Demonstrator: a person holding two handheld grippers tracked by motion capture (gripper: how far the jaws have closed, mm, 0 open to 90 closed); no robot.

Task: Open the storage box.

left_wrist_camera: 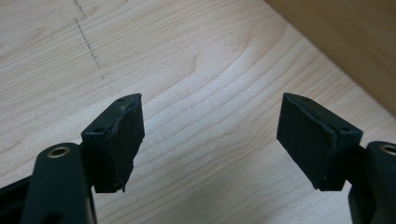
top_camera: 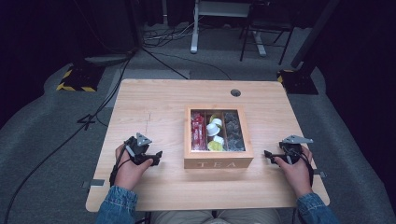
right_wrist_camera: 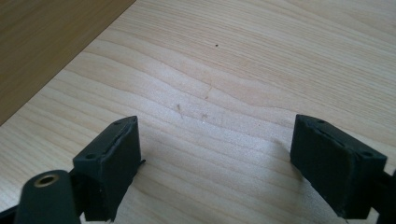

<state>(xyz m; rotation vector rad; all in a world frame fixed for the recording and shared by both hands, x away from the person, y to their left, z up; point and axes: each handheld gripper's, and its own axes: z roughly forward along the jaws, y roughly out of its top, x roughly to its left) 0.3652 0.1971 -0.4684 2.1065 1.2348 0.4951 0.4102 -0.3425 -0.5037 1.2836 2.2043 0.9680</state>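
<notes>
Tea box (top_camera: 218, 163) is seen at table (top_camera: 154, 100) centre, lid apparently closed with a window, three compartments visible: red packets left, white and yellow items middle, dark packets right. Left gripper (top_camera: 156, 158) is rested just left of the box, right gripper (top_camera: 267, 153) just right; fingers (left_wrist_camera: 116, 144) of both are spread, nothing pinched. Risk judged: box could be shoved or tipped if one side is contacted first. Floor cables (top_camera: 159, 60) and stands lie well apart; the approach is not blocked.
</notes>
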